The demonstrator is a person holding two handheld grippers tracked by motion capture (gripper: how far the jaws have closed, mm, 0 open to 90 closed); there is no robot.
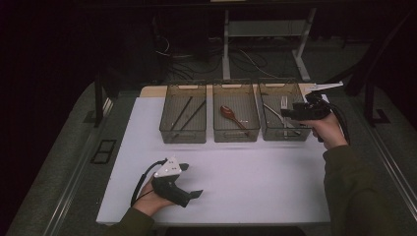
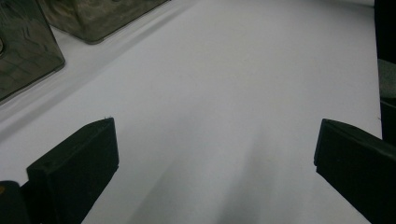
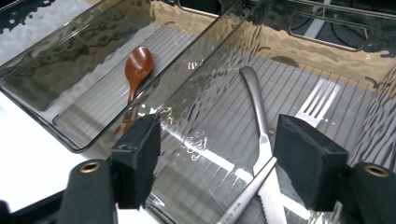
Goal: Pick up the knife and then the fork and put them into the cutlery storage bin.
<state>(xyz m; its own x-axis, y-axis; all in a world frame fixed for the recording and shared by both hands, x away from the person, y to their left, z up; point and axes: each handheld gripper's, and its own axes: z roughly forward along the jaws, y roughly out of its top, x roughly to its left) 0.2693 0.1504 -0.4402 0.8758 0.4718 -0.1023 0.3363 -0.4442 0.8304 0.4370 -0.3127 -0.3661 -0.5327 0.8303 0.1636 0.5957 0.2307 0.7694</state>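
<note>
Right tongs (image 3: 217, 154) spread wide above the right-hand bin (image 1: 283, 111) near the desk's (image 1: 255, 172) far right corner, nothing pinched. Below them in that bin: a knife (image 3: 261, 135) crossing a fork (image 3: 280, 144). Wooden spoon (image 3: 137, 67) in the middle bin (image 1: 236, 112). Left tongs (image 2: 215, 158) spread too, empty, low over the desk's bare near left part.

Knife (image 3: 261, 140) blade and crossing fork (image 3: 299, 126) handle cut off at the right gripper view's lower edge. Contents of left bin (image 1: 183, 114) too dim to be identified.
</note>
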